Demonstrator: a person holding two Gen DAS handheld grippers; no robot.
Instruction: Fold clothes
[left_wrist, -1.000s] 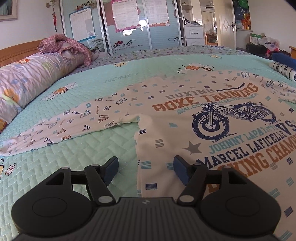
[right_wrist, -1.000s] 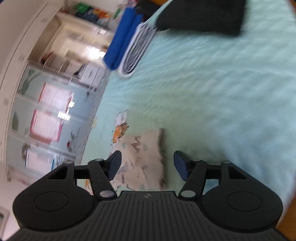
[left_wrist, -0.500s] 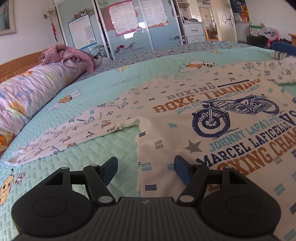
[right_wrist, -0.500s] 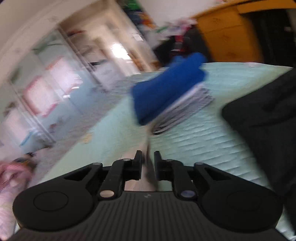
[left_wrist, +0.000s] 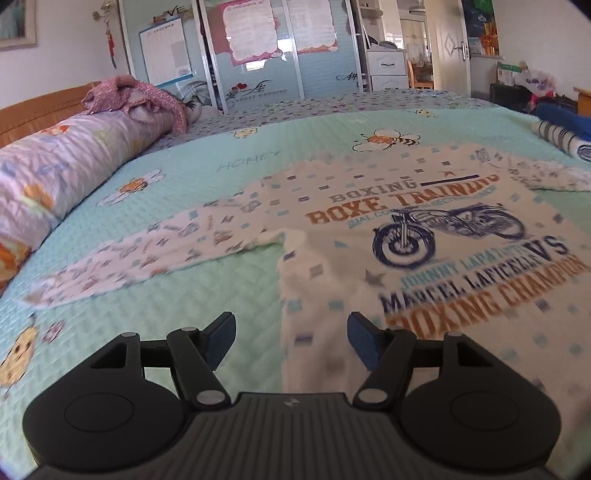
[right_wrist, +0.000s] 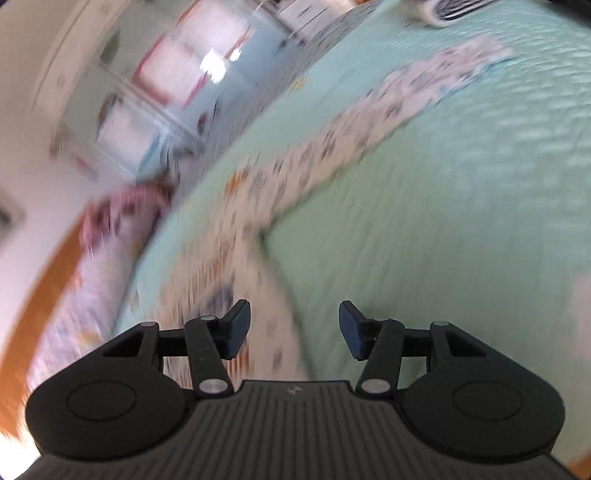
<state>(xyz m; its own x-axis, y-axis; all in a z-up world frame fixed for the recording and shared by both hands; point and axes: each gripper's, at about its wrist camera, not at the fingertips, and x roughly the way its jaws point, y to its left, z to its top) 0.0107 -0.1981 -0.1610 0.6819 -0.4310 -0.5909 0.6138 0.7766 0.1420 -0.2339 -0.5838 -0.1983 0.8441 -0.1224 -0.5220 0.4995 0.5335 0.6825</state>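
Note:
A white long-sleeved shirt (left_wrist: 424, 251) with a blue motorbike print and orange lettering lies spread flat on the mint green bedspread (left_wrist: 221, 177). Its left sleeve (left_wrist: 147, 254) stretches out to the left. My left gripper (left_wrist: 291, 332) hovers open just above the shirt's left side edge, nothing between its fingers. The right wrist view is blurred by motion. In it the shirt (right_wrist: 229, 280) and its right sleeve (right_wrist: 369, 125) run away up to the right. My right gripper (right_wrist: 293, 325) hangs over the shirt's side edge, its jaws opening, with nothing pressed between them.
A rolled purple floral quilt (left_wrist: 62, 166) with a pink garment (left_wrist: 136, 96) on it lies along the left side by the wooden headboard (left_wrist: 33, 114). Folded blue and striped clothes (left_wrist: 565, 129) sit at the bed's far right. Wardrobe doors (left_wrist: 258, 48) stand beyond the bed.
My right gripper swung from the sleeve end past the folded blue clothes to the shirt's side, shutting midway and opening again. The left gripper drew back slightly and stayed open.

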